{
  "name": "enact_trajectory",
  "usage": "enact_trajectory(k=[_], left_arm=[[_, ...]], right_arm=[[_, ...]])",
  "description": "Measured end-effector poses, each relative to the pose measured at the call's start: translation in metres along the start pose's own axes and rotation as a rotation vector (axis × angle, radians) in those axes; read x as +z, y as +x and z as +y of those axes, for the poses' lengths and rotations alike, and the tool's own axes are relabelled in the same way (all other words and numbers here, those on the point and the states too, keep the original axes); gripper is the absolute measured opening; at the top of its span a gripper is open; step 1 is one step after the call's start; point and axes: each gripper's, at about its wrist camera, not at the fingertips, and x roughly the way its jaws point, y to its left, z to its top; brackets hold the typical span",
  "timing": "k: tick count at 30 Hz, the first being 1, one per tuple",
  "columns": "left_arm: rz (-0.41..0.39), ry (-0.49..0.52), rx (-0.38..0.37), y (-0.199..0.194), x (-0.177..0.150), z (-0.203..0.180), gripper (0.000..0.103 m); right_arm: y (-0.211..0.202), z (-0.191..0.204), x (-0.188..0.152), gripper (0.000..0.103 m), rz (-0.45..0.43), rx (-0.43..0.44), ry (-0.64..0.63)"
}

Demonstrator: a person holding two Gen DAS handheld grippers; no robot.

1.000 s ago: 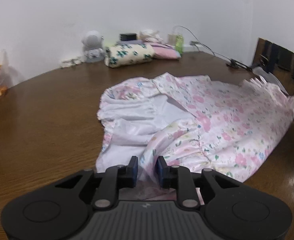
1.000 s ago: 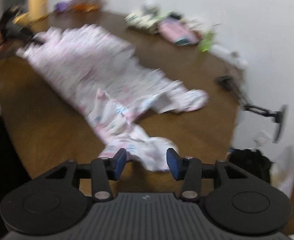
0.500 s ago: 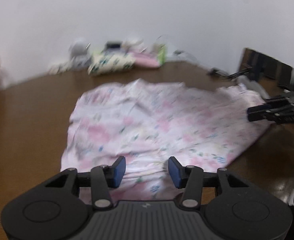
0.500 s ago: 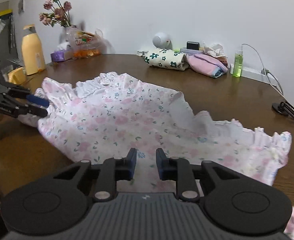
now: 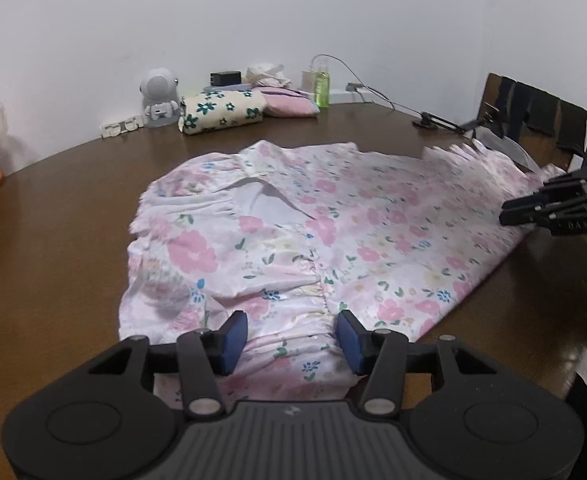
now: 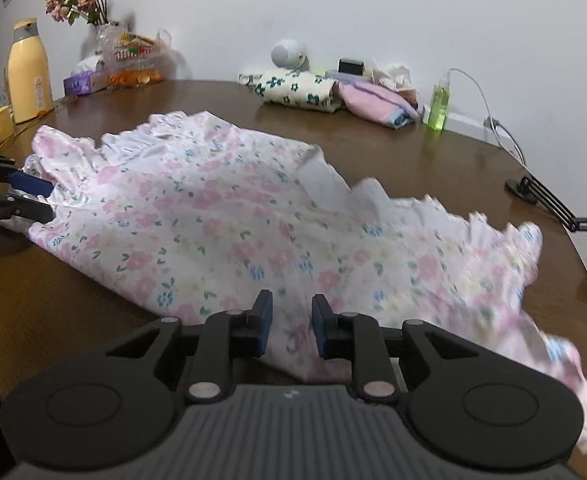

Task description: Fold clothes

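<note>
Each tool (image 5: 292,336) (image 6: 292,322) is matte black with blue finger pads (image 5: 233,336), silver pivot screws and a ribbed grey housing.

We see our right gripper (image 6: 292,322) low over the near edge of the flowery dress (image 6: 229,216), its blue pads a little apart with cloth between them. The dress lies spread on the brown table (image 6: 433,148), and our left gripper (image 6: 33,198) is at its far left end with its pads apart. Folded clothes (image 6: 297,88), a green bottle (image 6: 438,106) and a yellow bottle (image 6: 27,74) sit far back.
</note>
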Motion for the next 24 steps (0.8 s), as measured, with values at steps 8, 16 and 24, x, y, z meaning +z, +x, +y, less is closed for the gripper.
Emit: enact_trajectory(k=[8, 16, 24], left_arm=[[-0.052, -0.092, 0.002, -0.019, 0.003, 0.004, 0.05], [0.041, -0.071, 0.046, 0.037, 0.044, 0.009, 0.022], [-0.019, -0.104, -0.008, 0.025, 0.051, 0.038, 0.041]], right_arm=[[-0.02, -0.003, 0.011, 0.021, 0.025, 0.079, 0.042], [0.037, 0.049, 0.052, 0.021, -0.039, 0.048, -0.09], [0.02, 0.027, 0.055, 0.034, -0.059, 0.076, -0.03]])
